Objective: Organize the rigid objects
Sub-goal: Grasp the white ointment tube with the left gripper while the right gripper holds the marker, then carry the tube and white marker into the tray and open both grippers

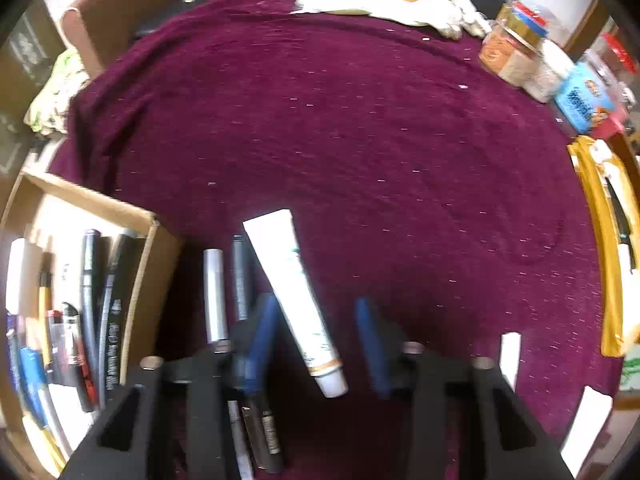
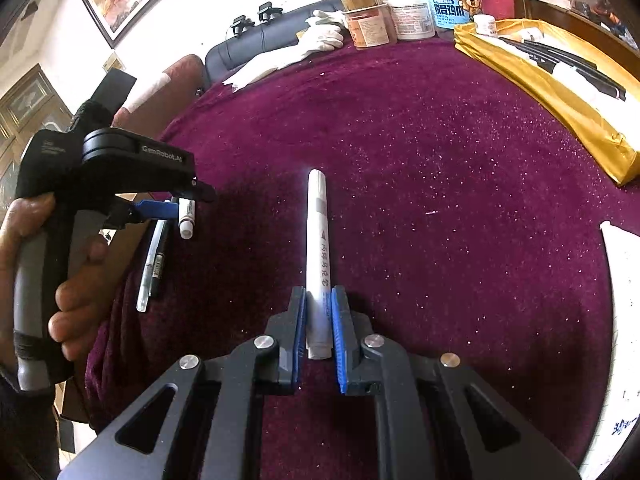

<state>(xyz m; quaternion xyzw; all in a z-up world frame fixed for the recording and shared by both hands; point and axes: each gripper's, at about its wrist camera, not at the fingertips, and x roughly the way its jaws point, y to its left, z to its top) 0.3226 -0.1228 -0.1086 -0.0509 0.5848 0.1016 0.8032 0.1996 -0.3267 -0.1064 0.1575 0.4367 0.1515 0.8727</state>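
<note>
A white tube with a white cap lies slanted between the blue fingers of my left gripper, which points steeply down at the maroon cloth. The tube leans against the left finger, and a gap shows beside the other finger, so the jaws stand open. In the right wrist view a hand holds that left gripper, with the tube's cap just below it. My right gripper is shut on a white marker pen that points away over the cloth.
A cardboard box with several pens stands at the left, and two silver pens lie beside it. A yellow bag with pens lies at the right. Jars and white gloves line the far edge. White paper lies at the near right.
</note>
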